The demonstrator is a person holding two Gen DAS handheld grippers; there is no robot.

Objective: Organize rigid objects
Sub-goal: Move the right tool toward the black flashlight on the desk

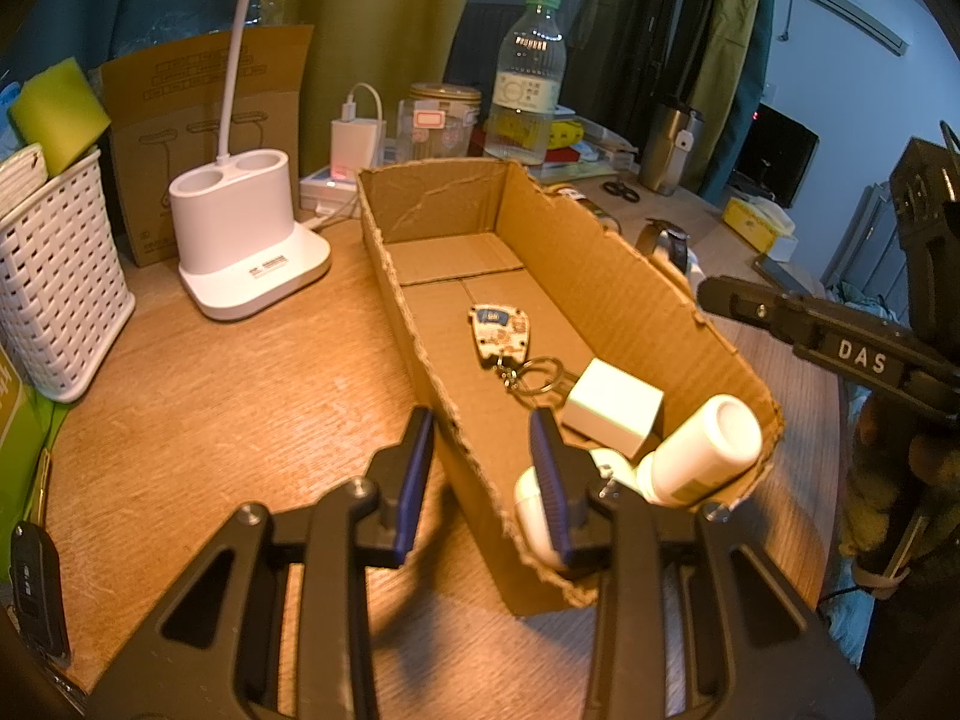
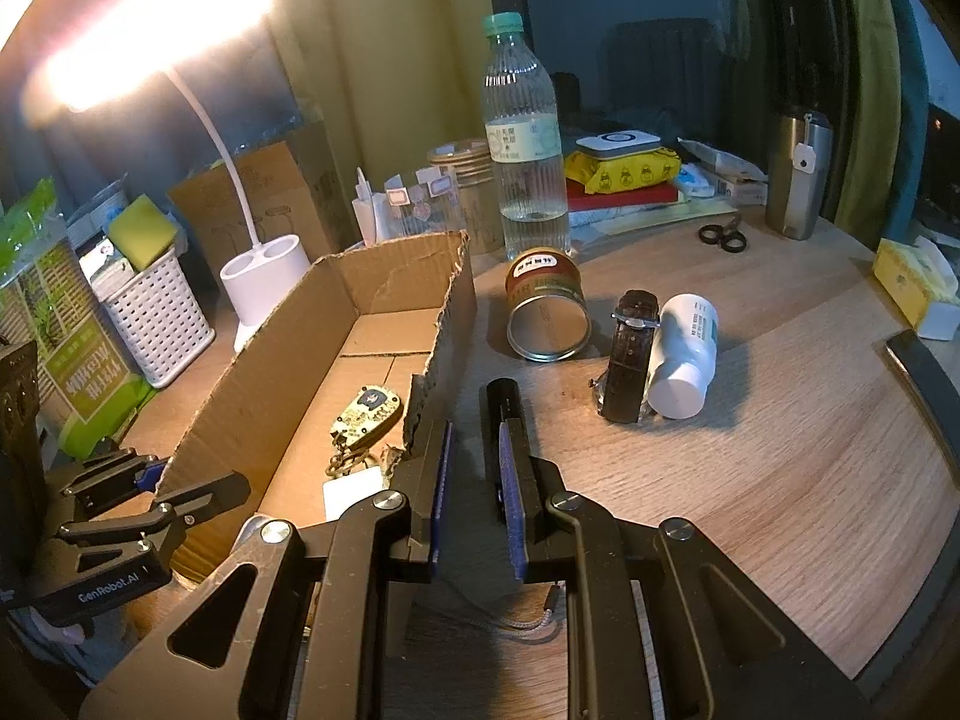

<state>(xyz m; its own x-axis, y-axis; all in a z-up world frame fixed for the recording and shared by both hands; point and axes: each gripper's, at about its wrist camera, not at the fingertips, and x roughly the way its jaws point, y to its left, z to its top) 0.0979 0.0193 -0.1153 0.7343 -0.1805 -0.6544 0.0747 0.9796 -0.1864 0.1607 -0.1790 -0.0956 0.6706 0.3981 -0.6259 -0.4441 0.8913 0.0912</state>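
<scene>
The black flashlight lies on the wooden table, just outside the right-hand wall of the cardboard box. The right gripper is directly over it. Its jaws stand apart with a clear gap and clamp nothing. The barrel shows beside and past the right finger rather than centred in the gap.

To do this pick well, I judge the gripper should shift slightly to its right, so the barrel sits midway between the pads. It should then lower until the pads flank the barrel's sides, and close across the width, not the length. A round, smooth barrel can roll or squirt out of an off-centre pinch. The box wall is close on the left, so that finger needs care not to catch the torn cardboard edge.

The flashlight's long axis runs away from the camera, nearly in line with the fingers and roughly parallel to the box's long wall. One blunt end points toward the tin can, and the wrist cord trails back under the gripper.

The left gripper is also parted and empty, straddling the box's near-side wall. Inside lie a key fob, a small white box and a white bottle. A wristwatch and a pill bottle wait on the table.
</scene>
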